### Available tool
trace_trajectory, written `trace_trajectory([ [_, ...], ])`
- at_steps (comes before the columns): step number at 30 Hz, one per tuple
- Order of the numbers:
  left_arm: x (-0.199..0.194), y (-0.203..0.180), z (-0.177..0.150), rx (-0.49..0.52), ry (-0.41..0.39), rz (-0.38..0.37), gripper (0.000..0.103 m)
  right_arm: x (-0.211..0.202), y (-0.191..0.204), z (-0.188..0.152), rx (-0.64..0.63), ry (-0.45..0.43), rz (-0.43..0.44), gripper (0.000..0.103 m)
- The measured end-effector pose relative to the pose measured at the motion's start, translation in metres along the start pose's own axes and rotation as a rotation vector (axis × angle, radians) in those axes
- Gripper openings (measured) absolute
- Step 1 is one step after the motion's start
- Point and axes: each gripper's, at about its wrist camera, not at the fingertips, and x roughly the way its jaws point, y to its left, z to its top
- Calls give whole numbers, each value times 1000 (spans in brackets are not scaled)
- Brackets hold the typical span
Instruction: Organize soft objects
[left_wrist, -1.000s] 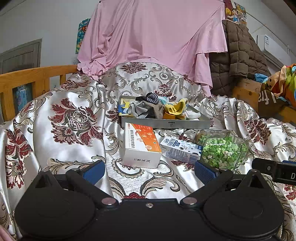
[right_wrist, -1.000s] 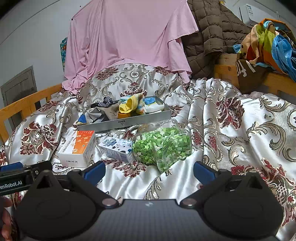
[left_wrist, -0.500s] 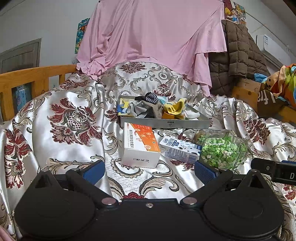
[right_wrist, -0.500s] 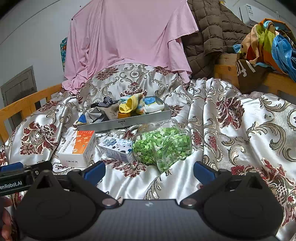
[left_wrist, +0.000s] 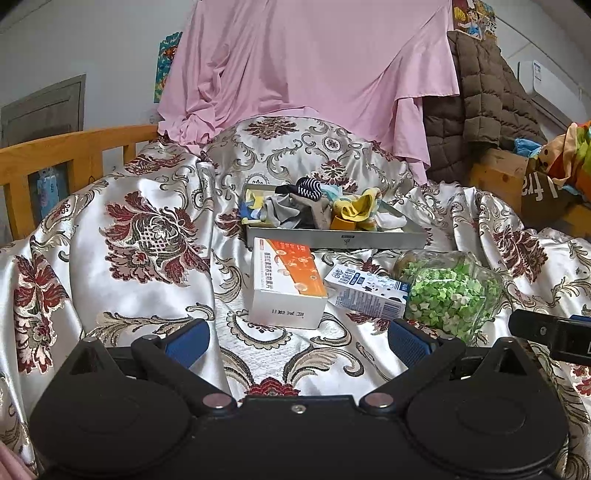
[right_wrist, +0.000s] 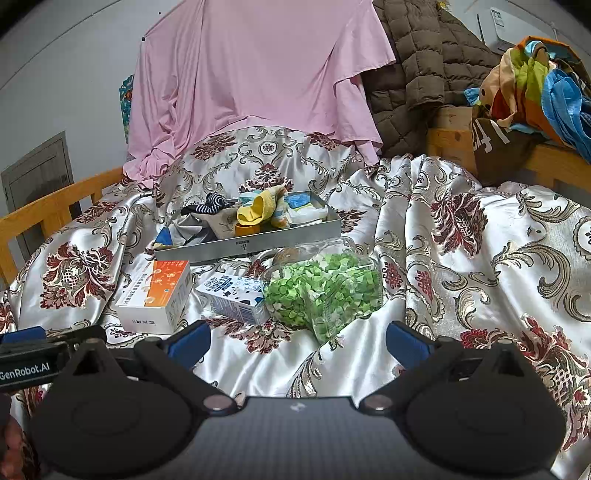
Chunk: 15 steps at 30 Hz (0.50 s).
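Observation:
A grey metal tray rests on the satin bedspread, heaped with socks: a striped one, grey ones and a yellow one. My left gripper hovers open and empty over the bedspread, well short of the tray. My right gripper is likewise open and empty, low in front of the jar. The right gripper's tip shows at the left view's right edge, and the left gripper's tip at the right view's left edge.
Between grippers and tray lie an orange-and-white box, a small blue-and-white carton and a clear jar of green paper stars. A wooden bed rail, pink sheet and brown jacket surround the bed.
The left view has drifted slightly, with the box and jar shifting a little. The right gripper has not moved. Both stay open.

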Motion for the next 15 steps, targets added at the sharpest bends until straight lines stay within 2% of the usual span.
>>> trace_trajectory([
  [7,-1,-3,-1,10,7,-43,102,0,0,0,0,0,0,103],
  [15,1,-3,-2,4,23,-51,102,0,0,0,0,0,0,103],
])
